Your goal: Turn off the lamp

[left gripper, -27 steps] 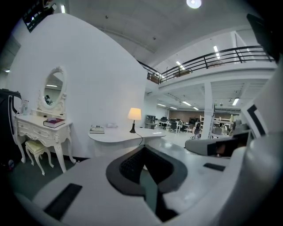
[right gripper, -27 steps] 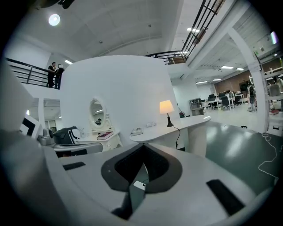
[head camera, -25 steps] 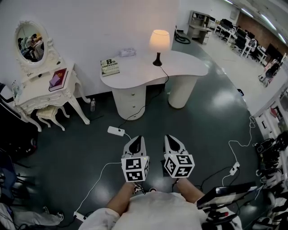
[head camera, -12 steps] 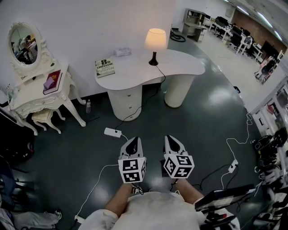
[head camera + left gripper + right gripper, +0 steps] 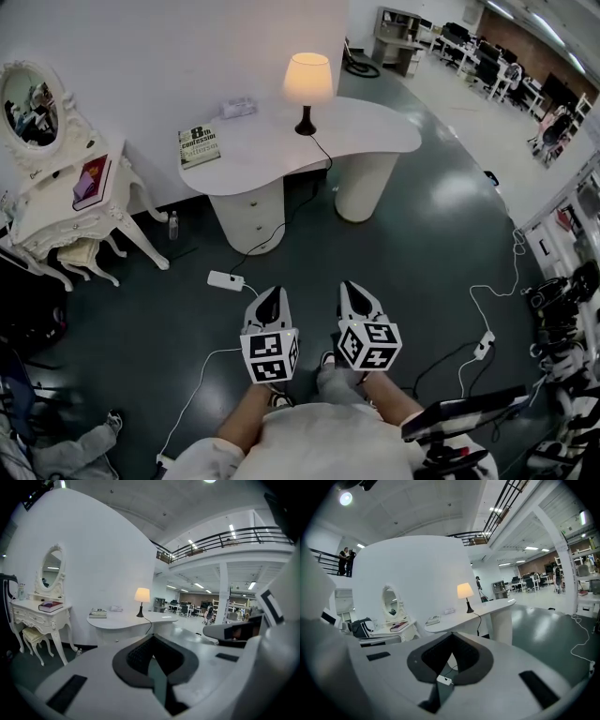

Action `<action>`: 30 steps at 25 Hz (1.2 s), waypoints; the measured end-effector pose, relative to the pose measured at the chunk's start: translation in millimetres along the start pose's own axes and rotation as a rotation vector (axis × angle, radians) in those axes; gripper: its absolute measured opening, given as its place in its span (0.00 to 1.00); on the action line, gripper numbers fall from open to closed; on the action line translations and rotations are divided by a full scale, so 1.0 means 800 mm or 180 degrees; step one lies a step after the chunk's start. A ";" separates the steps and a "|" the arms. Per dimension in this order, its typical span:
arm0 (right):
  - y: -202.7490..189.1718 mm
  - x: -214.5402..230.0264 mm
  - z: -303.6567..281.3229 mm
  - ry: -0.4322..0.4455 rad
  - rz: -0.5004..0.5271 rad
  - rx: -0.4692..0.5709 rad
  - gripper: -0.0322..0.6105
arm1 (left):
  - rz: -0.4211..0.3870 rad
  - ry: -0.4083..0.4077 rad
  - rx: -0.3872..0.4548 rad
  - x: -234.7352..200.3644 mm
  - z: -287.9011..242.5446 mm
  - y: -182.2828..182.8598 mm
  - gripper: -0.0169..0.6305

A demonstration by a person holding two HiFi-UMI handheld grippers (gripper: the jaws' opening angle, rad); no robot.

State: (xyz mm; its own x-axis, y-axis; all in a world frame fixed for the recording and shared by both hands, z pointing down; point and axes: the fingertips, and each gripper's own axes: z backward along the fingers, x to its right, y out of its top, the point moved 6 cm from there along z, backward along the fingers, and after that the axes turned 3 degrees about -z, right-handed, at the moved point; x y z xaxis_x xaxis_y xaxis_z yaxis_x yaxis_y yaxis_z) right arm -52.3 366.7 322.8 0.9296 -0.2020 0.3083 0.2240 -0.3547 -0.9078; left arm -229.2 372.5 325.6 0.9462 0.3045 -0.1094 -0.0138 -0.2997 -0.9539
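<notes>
The lamp (image 5: 307, 80) is lit, with a cream shade and a dark base, and stands at the back of the curved white table (image 5: 375, 128). Its black cord runs down off the table to a white power strip (image 5: 225, 279) on the floor. My left gripper (image 5: 272, 296) and right gripper (image 5: 352, 289) are held side by side low in the head view, well short of the table, both shut and empty. Each gripper view looks along its shut jaws at the distant lamp (image 5: 142, 595) (image 5: 465, 591), with the left gripper (image 5: 152, 637) and right gripper (image 5: 451, 635) in front.
A green book (image 5: 198, 147) lies on the table's left end. A white vanity (image 5: 56, 202) with an oval mirror (image 5: 28, 103) and a stool (image 5: 80, 253) stands at the left. Cables and a second power strip (image 5: 485, 345) cross the dark floor; equipment (image 5: 562, 309) crowds the right.
The table and lamp have slid left and up in the head view as the person steps along. A shoe now shows between the grippers. Both grippers stay shut; the lamp stays lit.
</notes>
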 end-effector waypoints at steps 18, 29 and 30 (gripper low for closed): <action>0.066 0.125 -0.084 0.0248 0.0016 -0.0221 0.05 | -0.0079 0.0176 -0.0059 0.080 -0.143 0.040 0.02; 0.080 0.188 -0.112 0.0304 0.0010 -0.0330 0.05 | -0.0057 0.0313 -0.0138 0.111 -0.190 0.035 0.02; 0.080 0.192 -0.113 0.0306 0.0004 -0.0339 0.05 | -0.0063 0.0314 -0.0154 0.113 -0.193 0.034 0.02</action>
State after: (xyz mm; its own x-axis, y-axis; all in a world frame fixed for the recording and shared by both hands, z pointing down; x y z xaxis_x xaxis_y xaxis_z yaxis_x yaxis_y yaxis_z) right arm 77.9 230.1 337.9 0.8964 -0.2872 0.3376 0.1857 -0.4483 -0.8744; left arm -94.2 252.5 333.0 0.9734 0.2210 -0.0604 0.0185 -0.3387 -0.9407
